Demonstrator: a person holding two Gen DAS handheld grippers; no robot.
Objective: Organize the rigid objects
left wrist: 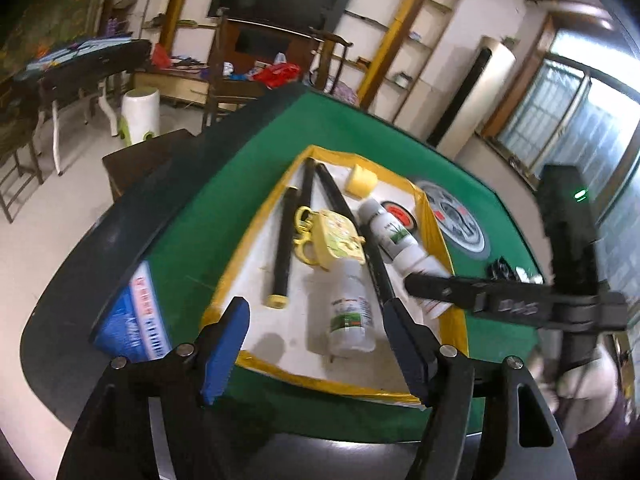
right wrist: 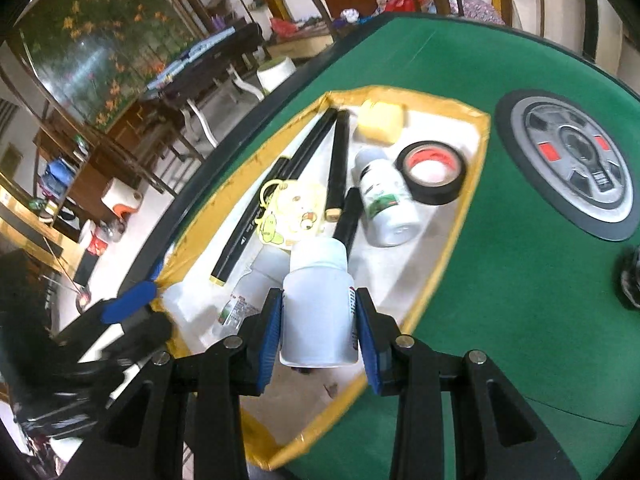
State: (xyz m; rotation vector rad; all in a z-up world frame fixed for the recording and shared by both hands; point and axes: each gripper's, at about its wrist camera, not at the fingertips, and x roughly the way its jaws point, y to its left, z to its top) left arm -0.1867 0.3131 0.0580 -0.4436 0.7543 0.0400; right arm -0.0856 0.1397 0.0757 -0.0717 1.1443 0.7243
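A white tray with a yellow rim (left wrist: 280, 364) (right wrist: 452, 104) lies on the green table. In it lie black rods (left wrist: 285, 248) (right wrist: 340, 160), a yellow cartoon tag (left wrist: 338, 242) (right wrist: 292, 212), a yellow block (left wrist: 361, 182) (right wrist: 380, 120), a roll of black tape (right wrist: 432, 172) and white bottles (left wrist: 352, 312) (right wrist: 386, 200). My right gripper (right wrist: 320, 320) is shut on a white bottle (right wrist: 318, 304) above the tray; it also shows in the left wrist view (left wrist: 424, 284). My left gripper (left wrist: 316, 332) is open and empty above the tray's near end.
A round grey and black dial (right wrist: 572, 160) (left wrist: 460, 220) sits in the table's middle. A blue and white packet (left wrist: 136, 316) lies at the table's left edge. A small dark object (right wrist: 632, 276) lies at the right. Chairs and shelves stand beyond the table.
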